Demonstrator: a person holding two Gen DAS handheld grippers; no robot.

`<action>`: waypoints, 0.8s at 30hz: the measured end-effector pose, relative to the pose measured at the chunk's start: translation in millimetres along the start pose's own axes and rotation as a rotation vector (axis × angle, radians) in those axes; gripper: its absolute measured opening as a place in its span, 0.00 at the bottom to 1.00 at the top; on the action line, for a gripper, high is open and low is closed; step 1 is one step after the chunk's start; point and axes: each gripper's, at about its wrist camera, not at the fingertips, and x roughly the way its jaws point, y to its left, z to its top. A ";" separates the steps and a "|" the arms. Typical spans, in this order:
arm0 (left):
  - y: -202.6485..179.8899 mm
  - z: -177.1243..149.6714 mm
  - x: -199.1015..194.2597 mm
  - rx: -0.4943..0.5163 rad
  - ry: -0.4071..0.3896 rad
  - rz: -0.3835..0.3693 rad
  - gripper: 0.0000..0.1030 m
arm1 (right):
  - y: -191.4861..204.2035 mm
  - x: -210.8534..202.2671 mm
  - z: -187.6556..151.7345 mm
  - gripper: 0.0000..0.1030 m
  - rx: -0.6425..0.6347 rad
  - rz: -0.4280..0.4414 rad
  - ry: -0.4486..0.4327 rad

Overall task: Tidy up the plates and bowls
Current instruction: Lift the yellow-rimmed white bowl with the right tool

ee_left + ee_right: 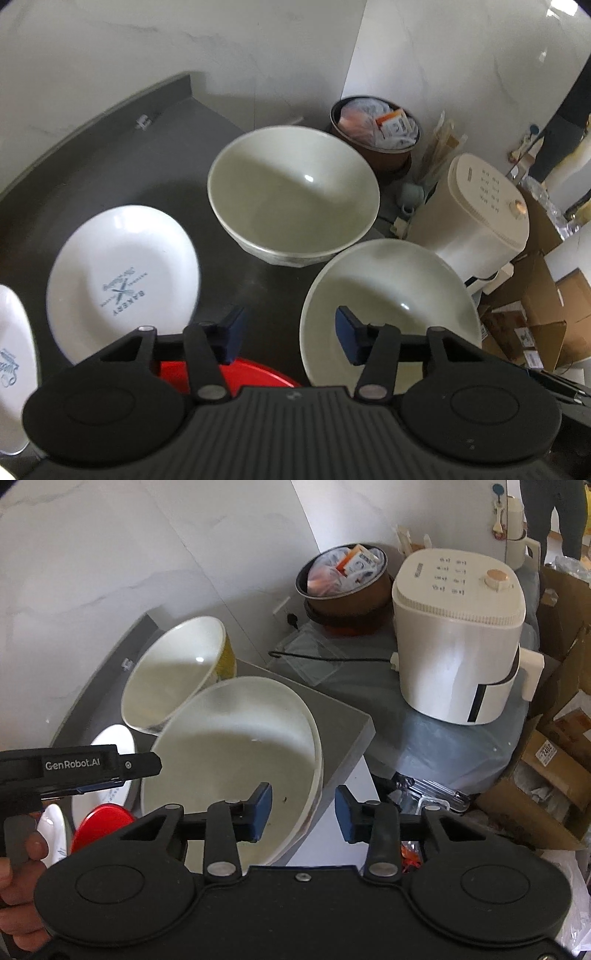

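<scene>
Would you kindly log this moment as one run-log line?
left gripper: open, straddling near bowl's left rim | right gripper: open, straddling its right rim | far bowl: untouched | bakery plate: untouched

A cream air fryer stands on a grey covered surface to the right of the dark countertop, its black cord trailing left. Behind it sits a brown pot stuffed with plastic bags and an orange packet. Open cardboard boxes crowd the far right. The wall behind is white marble-look panelling. A clear plastic container lies below the fryer.
</scene>
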 end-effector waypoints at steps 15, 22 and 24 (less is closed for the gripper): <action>1.5 0.7 45.4 0.012 0.121 -0.006 0.23 | -5.4 35.8 -6.8 0.16 0.061 0.003 0.051; -8.5 -0.8 41.9 0.016 0.120 -0.001 0.08 | -11.0 20.7 -6.9 0.16 0.065 0.036 0.000; -12.2 -0.1 35.0 0.020 0.101 -0.002 0.08 | -12.4 13.6 -3.7 0.16 0.070 0.041 -0.010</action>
